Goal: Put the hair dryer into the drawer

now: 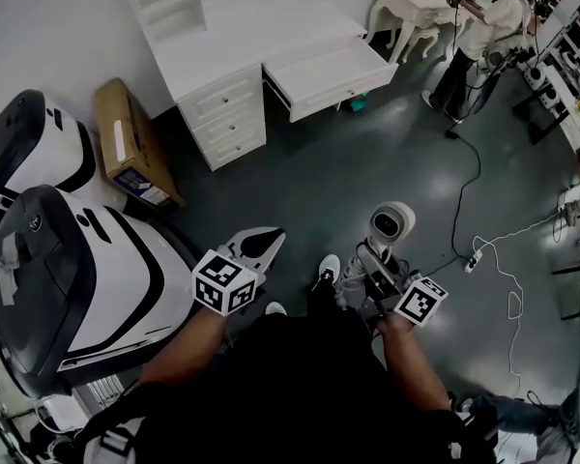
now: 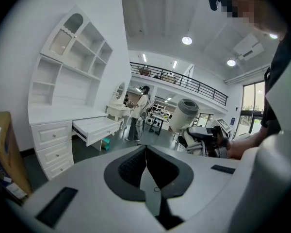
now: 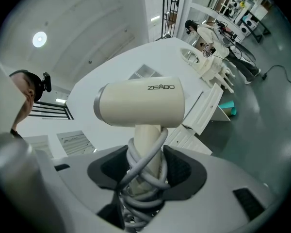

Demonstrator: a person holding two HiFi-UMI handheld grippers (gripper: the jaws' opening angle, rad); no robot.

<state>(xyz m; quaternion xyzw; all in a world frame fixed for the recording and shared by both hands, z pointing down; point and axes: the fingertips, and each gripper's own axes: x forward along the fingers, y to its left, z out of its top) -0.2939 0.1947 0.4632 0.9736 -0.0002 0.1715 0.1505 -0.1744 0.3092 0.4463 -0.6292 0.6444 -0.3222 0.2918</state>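
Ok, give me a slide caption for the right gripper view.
Right gripper shut on the handle of a cream hair dryer, grey cord wound round it, open white drawer beyond.

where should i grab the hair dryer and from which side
Take the hair dryer by its handle, from the bottom end, as the right gripper does now. The handle is narrow and straight; the barrel is wide and round. The cord wound round the handle gets pinched too.

Ahead, a desk [image 1: 242,37] is standing with its drawer [image 1: 333,75] hanging open on the right. The hair dryer [image 1: 391,225] is sitting in the right gripper [image 3: 145,174], well apart.
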